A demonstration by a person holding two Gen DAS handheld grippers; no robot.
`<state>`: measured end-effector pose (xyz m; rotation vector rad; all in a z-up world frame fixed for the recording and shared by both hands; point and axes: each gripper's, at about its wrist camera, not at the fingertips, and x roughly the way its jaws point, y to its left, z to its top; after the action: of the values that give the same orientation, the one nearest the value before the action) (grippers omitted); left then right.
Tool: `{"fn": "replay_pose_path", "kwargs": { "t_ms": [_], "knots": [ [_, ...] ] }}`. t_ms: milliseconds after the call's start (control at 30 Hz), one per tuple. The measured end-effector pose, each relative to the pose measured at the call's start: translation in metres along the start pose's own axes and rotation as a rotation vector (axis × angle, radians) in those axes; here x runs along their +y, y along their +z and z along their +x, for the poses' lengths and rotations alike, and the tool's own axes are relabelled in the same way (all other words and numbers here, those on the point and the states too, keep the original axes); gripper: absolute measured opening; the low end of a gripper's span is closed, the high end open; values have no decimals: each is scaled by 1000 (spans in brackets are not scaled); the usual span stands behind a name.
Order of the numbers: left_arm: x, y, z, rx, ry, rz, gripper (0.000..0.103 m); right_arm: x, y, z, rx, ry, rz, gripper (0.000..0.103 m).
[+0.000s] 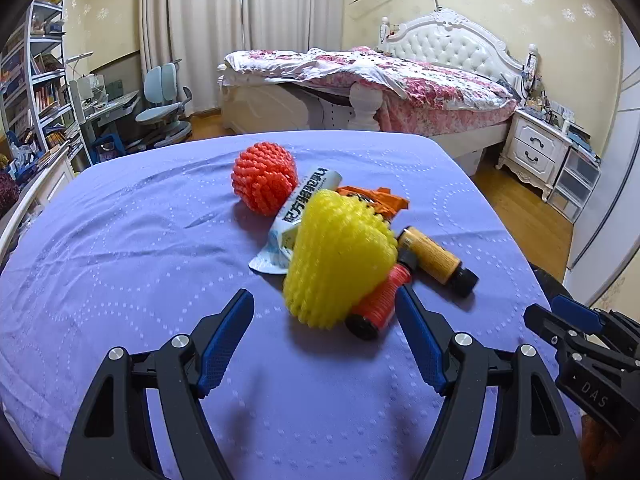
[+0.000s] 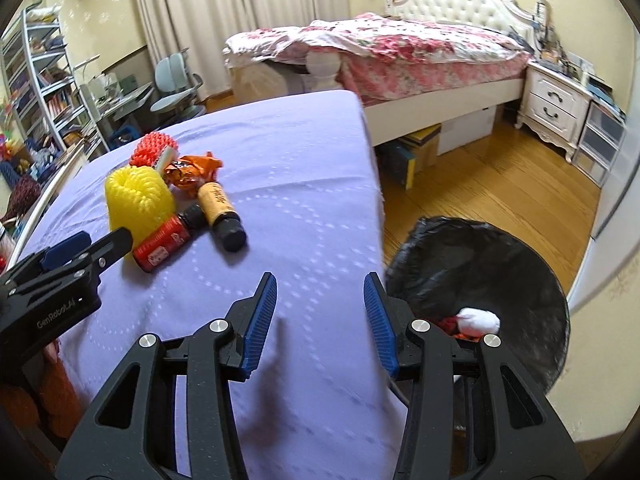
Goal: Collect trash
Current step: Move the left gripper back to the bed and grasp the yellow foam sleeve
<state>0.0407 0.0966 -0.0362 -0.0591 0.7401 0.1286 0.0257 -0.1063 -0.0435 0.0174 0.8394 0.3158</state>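
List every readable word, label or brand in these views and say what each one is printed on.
"DAS" – on the body of the right hand-held gripper, seen from the left wrist view.
"GenRobot.AI" – on the body of the left hand-held gripper, seen from the right wrist view.
White wrapper: bold Chinese characters, too distorted to read.
Red bottle and yellow bottle labels: too blurred.

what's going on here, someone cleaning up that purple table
Yes, a person holding two grippers is collecting trash. The left gripper is open in front of the yellow foam net, which lies in a pile with the red bottle, amber bottle and wrappers. The right gripper is open and empty beside the black-lined bin.
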Motion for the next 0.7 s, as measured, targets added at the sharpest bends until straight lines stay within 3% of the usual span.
{"fn": "replay_pose_path", "kwargs": {
  "t_ms": [233,467,700],
  "knots": [
    [8,9,12,16,-38,-15,73,14,12,12,8,12,-14,44],
    [7,9,16,29,-92,23,39,23,14,17,24,11,-30,44],
    [11,8,4,12,-114,22,33,25,13,17,26,9,-34,44]
  ]
}}
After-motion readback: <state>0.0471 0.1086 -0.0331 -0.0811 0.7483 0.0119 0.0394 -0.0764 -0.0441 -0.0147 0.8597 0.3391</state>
